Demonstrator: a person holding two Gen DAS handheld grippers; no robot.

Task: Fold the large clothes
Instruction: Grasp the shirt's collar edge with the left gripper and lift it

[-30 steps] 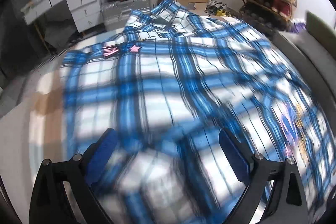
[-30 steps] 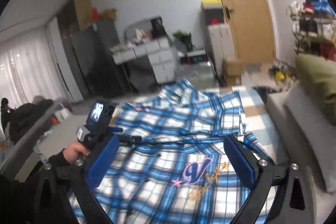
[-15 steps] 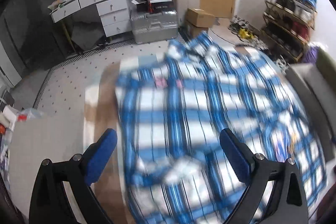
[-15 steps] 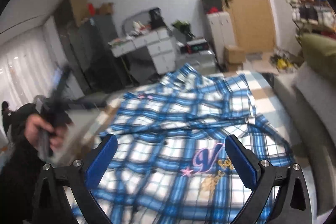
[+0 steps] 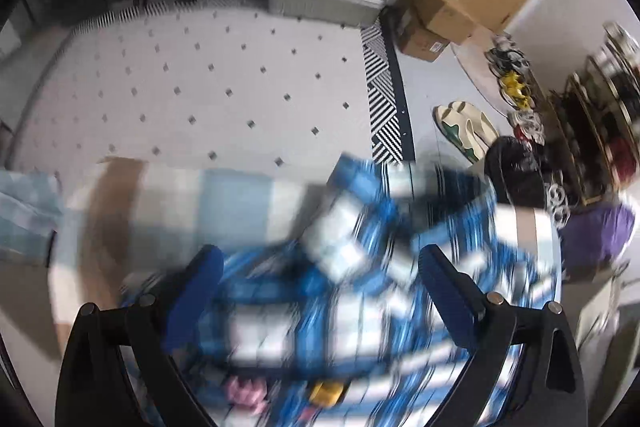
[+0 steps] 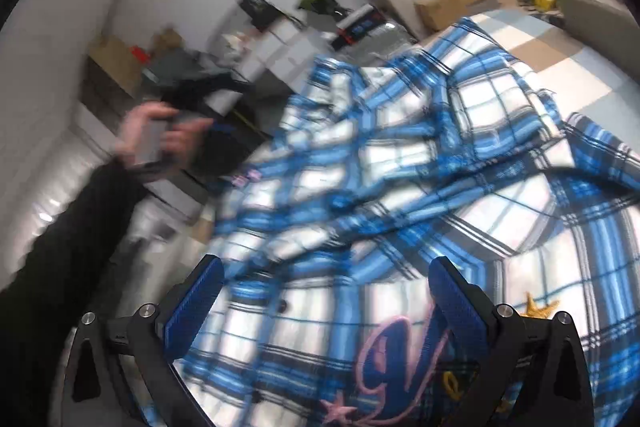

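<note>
Checked bedding (image 6: 568, 67) carried the plaid shirt (image 6: 460, 187), spread front-up and rumpled, its collar end pointing toward the far dotted floor (image 5: 192, 79). Both grippers hung over it with jaws wide apart and nothing held: the right gripper (image 6: 320, 307) above the chest lettering, the left gripper (image 5: 316, 303) near the collar end, judged nearer the next fold's edge.

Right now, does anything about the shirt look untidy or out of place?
Yes. The blue plaid shirt is not flat: a long crease crosses its middle and the collar end is bunched up. Both tongs, left and right, are open and hold nothing.
</note>
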